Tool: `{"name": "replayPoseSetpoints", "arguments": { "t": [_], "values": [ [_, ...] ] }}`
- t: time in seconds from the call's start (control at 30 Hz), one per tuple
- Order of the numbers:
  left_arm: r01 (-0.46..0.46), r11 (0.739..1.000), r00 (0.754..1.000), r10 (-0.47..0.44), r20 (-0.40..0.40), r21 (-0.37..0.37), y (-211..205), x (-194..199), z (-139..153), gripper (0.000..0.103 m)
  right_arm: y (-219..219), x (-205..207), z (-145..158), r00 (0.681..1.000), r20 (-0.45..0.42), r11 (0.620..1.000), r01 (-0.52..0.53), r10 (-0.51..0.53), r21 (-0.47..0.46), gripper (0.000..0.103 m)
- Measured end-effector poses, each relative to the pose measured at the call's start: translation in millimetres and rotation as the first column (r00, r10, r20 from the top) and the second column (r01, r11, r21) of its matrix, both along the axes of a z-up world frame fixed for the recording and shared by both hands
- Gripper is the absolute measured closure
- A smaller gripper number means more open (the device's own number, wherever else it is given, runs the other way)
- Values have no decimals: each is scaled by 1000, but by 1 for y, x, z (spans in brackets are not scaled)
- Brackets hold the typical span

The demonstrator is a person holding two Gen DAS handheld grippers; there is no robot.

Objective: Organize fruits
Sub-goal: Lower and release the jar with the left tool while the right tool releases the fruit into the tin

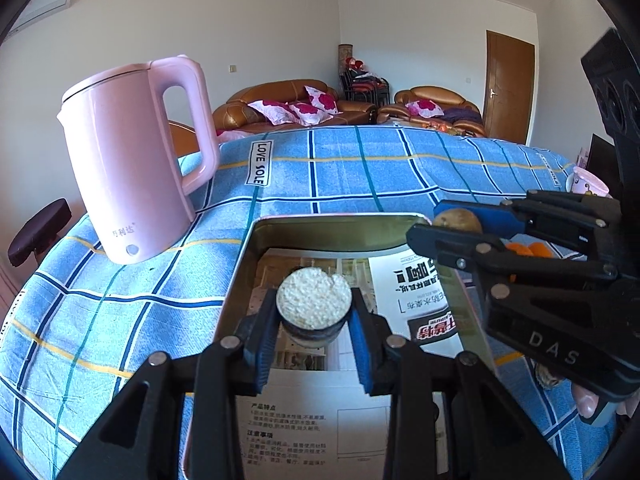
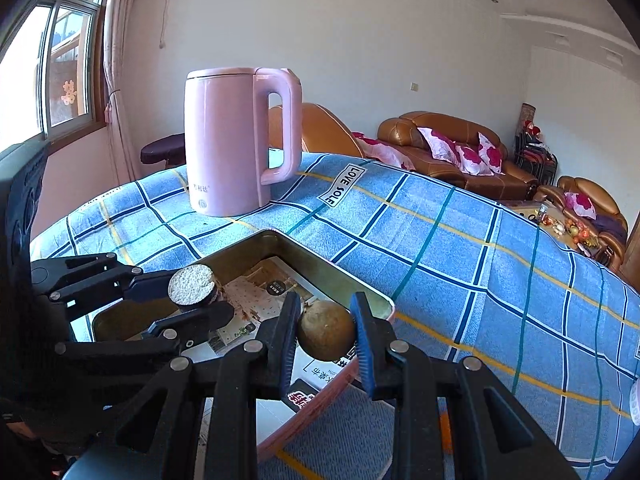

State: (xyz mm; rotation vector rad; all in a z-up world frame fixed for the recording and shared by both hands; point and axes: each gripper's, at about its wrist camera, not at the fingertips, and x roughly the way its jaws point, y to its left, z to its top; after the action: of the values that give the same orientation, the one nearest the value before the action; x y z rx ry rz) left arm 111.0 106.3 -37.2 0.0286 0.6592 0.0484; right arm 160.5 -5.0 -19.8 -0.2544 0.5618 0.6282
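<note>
Since both pieces hang above the paper-lined tin tray [image 1: 256, 264], presumably for sorting into it, the left gripper [image 1: 314, 336] clamps a white-topped cut fruit piece [image 1: 314, 298] over the tray's middle, while the right gripper [image 2: 326, 340] clamps a round brown fruit [image 2: 326, 330] over its right edge.

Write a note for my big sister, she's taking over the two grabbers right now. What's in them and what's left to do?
Left gripper: shut on a small round dark-sided piece with a white grainy top, held over the metal tin tray lined with printed paper.
Right gripper: shut on a round brown fruit, held above the tray's right rim.
Done: both pieces are picked up; neither is set down yet.
Left: lower each into the tray and let go. Orange fruits show behind the right gripper; they probably need sorting too.
The tall pink plastic kettle stands on the blue checked cloth behind the tray; steer clear of it.
</note>
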Motion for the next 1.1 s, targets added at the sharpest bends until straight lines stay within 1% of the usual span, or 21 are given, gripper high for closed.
{"name": "replayPoseSetpoints", "arguments": {
  "t": [0.27, 0.37, 0.67, 0.83, 0.87, 0.97, 1.03, 1.07, 1.1],
  "values": [
    [-5, 1000, 999, 5, -33, 12, 2, 7, -2, 68, 4, 7, -6, 1000, -21, 1000, 6, -7, -4, 75],
    [-5, 1000, 999, 6, -49, 19, 2, 10, -4, 68, 8, 7, -7, 1000, -19, 999, 7, -8, -32, 75],
    [-5, 999, 997, 8, -80, 38, 2, 15, -8, 68, 16, 14, -15, 997, -71, 996, 0, -6, -89, 75],
    [-6, 999, 996, 10, -89, 45, 1, 15, -8, 67, 22, 13, -17, 997, -71, 993, -9, 0, -119, 75],
    [-11, 999, 997, 15, -82, 46, 2, 15, -7, 65, 22, 13, -17, 997, -72, 992, -9, 0, -124, 75],
    [-23, 998, 997, 28, -74, 65, 1, 13, -5, 56, 23, 14, -18, 997, -73, 992, 0, -10, -130, 75],
    [-26, 998, 997, 30, -69, 61, 2, 10, -3, 52, 21, 14, -19, 997, -71, 990, 16, -26, -137, 71],
    [-24, 998, 998, 27, -61, 52, 3, 7, -2, 47, 19, 13, -18, 997, -67, 991, 25, -34, -129, 67],
    [-24, 999, 998, 27, -53, 43, 3, 3, 0, 39, 15, 11, -16, 997, -59, 992, 34, -41, -120, 64]
  ]
}}
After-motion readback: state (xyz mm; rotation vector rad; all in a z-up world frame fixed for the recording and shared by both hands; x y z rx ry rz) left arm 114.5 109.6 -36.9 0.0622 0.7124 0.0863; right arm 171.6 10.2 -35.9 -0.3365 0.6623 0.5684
